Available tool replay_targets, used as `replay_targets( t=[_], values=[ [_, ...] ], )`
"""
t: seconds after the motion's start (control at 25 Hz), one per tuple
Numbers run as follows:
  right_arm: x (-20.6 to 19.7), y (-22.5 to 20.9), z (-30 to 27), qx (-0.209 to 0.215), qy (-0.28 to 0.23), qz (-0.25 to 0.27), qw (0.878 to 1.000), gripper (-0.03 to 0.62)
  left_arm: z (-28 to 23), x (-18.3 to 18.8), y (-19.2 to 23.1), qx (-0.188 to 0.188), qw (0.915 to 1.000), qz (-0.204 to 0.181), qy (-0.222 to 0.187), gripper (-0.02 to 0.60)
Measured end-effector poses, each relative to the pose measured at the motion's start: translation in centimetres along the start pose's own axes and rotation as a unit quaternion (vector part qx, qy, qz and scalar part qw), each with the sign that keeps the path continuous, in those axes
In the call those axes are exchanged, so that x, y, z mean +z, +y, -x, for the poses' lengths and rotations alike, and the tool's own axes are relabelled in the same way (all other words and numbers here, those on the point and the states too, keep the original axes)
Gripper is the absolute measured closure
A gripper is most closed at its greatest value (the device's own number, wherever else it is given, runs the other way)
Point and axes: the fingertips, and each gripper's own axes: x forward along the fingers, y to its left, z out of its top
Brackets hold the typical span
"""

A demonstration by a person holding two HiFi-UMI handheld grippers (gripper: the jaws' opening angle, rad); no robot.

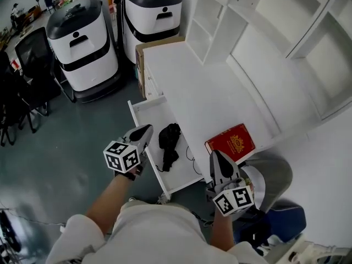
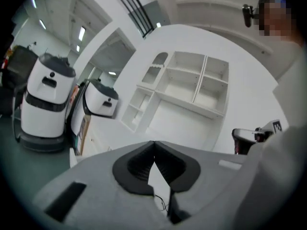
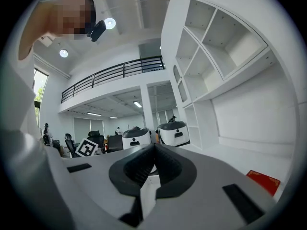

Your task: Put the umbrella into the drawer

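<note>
Umbrella (image 1: pixel 169 143) lies in the open drawer (image 1: pixel 149 113), just right of the left gripper (image 1: pixel 146 131), left of the right gripper (image 1: pixel 216 155). Both grippers: jaws pressed together, empty.

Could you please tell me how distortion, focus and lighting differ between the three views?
Head view: evenly lit and sharp, though the black umbrella in the white drawer shows little detail. Left gripper view: strong fisheye, dark corners, shelves bowed, the left tool soft. Right gripper view: same fisheye; a ceiling lamp glares.
</note>
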Motion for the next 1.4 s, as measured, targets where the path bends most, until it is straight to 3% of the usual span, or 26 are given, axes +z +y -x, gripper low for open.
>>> replay_targets(
  t=[0.12, 0.24, 0.48, 0.64, 0.84, 1.08, 1.4],
  values=[
    [1.6, 0.8, -0.5, 0.000, -0.013, 0.019, 1.000, 0.595, 4.2, 5.8, 0.1, 0.023, 0.9962, -0.062, -0.058, 0.566],
    [2.8, 1.0, -0.6, -0.009, -0.024, 0.037, 0.999, 0.595, 8.8, 10.6, 0.5, 0.048, 0.9861, -0.115, -0.109, 0.566],
    [4.3, 0.5, 0.6, -0.038, -0.038, 0.051, 0.997, 0.595, 18.4, 17.3, 1.1, 0.101, 0.9625, -0.172, -0.184, 0.566],
    [5.4, -0.9, 2.8, -0.069, -0.040, 0.070, 0.994, 0.595, 23.8, 18.9, 0.6, 0.140, 0.9387, -0.237, -0.207, 0.566],
    [5.9, 0.6, 3.9, -0.094, -0.058, 0.082, 0.990, 0.595, 28.2, 16.4, 1.7, 0.178, 0.9428, -0.177, -0.220, 0.566],
    [5.8, 2.7, 3.3, -0.082, -0.055, 0.088, 0.991, 0.595, 29.5, 13.9, 2.9, 0.203, 0.9448, -0.149, -0.210, 0.566],
    [5.8, 3.3, 3.6, -0.084, -0.056, 0.090, 0.991, 0.595, 29.3, 14.3, 2.4, 0.192, 0.9449, -0.151, -0.218, 0.566]
  ],
)
